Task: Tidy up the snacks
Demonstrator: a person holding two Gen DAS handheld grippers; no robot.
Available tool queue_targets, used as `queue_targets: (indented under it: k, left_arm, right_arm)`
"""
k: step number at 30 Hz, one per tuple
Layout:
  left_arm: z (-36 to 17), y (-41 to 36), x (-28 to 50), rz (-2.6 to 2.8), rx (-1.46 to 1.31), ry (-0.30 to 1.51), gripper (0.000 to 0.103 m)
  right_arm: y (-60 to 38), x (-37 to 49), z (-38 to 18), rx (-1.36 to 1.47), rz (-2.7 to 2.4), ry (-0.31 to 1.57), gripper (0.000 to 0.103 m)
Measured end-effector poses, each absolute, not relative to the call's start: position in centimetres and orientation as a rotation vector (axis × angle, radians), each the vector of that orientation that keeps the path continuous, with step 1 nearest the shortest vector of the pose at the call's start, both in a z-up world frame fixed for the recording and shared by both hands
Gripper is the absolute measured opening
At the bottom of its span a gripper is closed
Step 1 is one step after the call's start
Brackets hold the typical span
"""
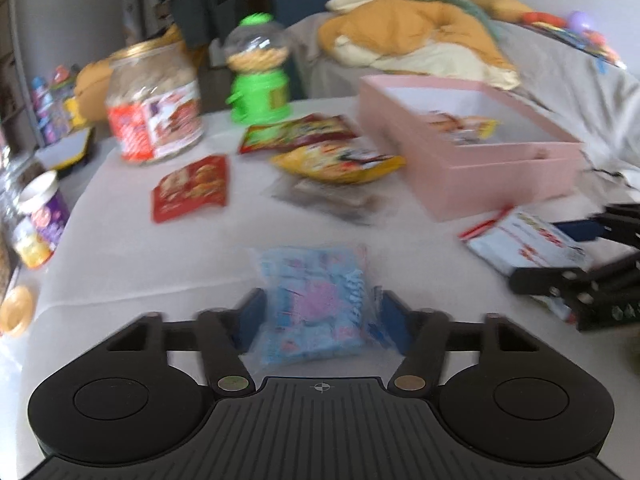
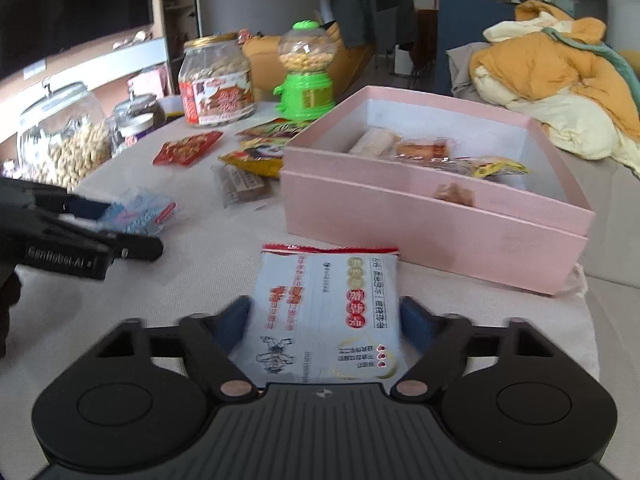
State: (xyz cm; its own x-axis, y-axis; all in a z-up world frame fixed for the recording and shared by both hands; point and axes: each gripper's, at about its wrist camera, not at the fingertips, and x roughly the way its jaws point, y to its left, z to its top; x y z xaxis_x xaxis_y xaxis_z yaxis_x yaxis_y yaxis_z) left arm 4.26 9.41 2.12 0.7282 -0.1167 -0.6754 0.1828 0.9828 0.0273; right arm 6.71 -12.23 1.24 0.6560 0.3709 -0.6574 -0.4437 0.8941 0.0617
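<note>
Blue snack packet: a crinkly blue plastic packet with a pink figure point(image 1: 316, 304) lies on the white tablecloth point(image 1: 160, 264), at 6 o'clock in the left wrist view, between the blue pads of the left gripper point(image 1: 320, 312).
Left gripper: its fingers sit against both sides of the blue packet, clamped on it; the view is blurred.
White snack packet: a flat white plastic packet with red print and a red serrated edge point(image 2: 328, 312) lies at 6 o'clock in the right wrist view, just short of the pink box.
Right gripper: the right gripper point(image 2: 326, 320) has its fingers pressed to both sides of the white packet, gripping it.
Pink box: a rectangular pink cardboard box point(image 2: 440, 224) stands at 1 o'clock of the white packet, open-topped, with several wrapped snacks inside.
Loose snacks: a yellow foil bag point(image 1: 340, 162), a red foil sachet point(image 1: 192, 188) and a clear-wrapped brown bar point(image 2: 244, 186) lie on the cloth at 11 to 12 o'clock.
Far edge: a glass jar with a red label point(image 2: 218, 82) and a green plastic gumball dispenser point(image 2: 306, 74) stand at 11 o'clock.
</note>
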Motion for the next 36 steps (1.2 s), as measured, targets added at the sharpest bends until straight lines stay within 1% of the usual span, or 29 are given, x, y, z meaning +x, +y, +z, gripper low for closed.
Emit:
queue_targets:
  k: [3,8,11,14,17,19,21,23,26,28,29,32,36]
  left_arm:
    - [2.7,7.5,2.9,-0.225,0.136,0.712,0.062]
    - [4.6,4.3,1.6,-0.309,0.153,0.66,0.062]
    - [7.0,2.6,1.7,-0.359,0.162,0.604,0.062]
    - [10.2,1.6,3.5,-0.392,0.137,0.532,0.063]
    - [12.4,0.5,7.5,-0.419,0.076,0.513,0.063]
    - [12.6,-0.4,11.7,-0.422,0.018,0.547,0.063]
    - [11.9,-1.3,15.8,-0.421,-0.033,0.593,0.063]
    - [10.0,-2.6,20.0,-0.397,-0.033,0.645,0.064]
    - [6.8,-4.1,23.7,-0.372,-0.001,0.715,0.065]
    - [5.8,-3.4,24.2,-0.393,-0.046,0.722,0.064]
    - [5.7,-2.6,23.9,-0.406,-0.089,0.705,0.061]
    - [6.5,1.1,21.9,-0.406,-0.225,0.636,0.06]
    - [8.0,7.0,18.2,-0.366,-0.349,0.544,0.06]
  right_arm:
    - [-13.5,6.1,2.0,-0.089,0.474,0.726,0.077]
    - [-16.1,3.5,5.1,-0.123,0.457,0.667,0.077]
    - [-17.7,2.4,6.8,-0.14,0.427,0.618,0.077]
    - [-19.0,2.1,8.0,-0.157,0.395,0.587,0.077]
    - [-19.8,2.3,8.7,-0.175,0.359,0.558,0.077]
    - [-20.3,2.7,8.8,-0.172,0.347,0.55,0.077]
    - [-20.7,3.3,8.8,-0.166,0.338,0.55,0.077]
    - [-21.1,3.8,8.7,-0.175,0.321,0.555,0.077]
    - [-21.8,5.0,8.6,-0.187,0.302,0.574,0.077]
    - [-22.5,5.9,8.6,-0.172,0.299,0.602,0.077]
    - [-22.8,6.4,8.7,-0.163,0.297,0.615,0.077]
    - [-23.5,8.3,9.1,-0.132,0.287,0.646,0.077]
    - [-22.8,11.3,11.3,-0.087,0.274,0.613,0.077]
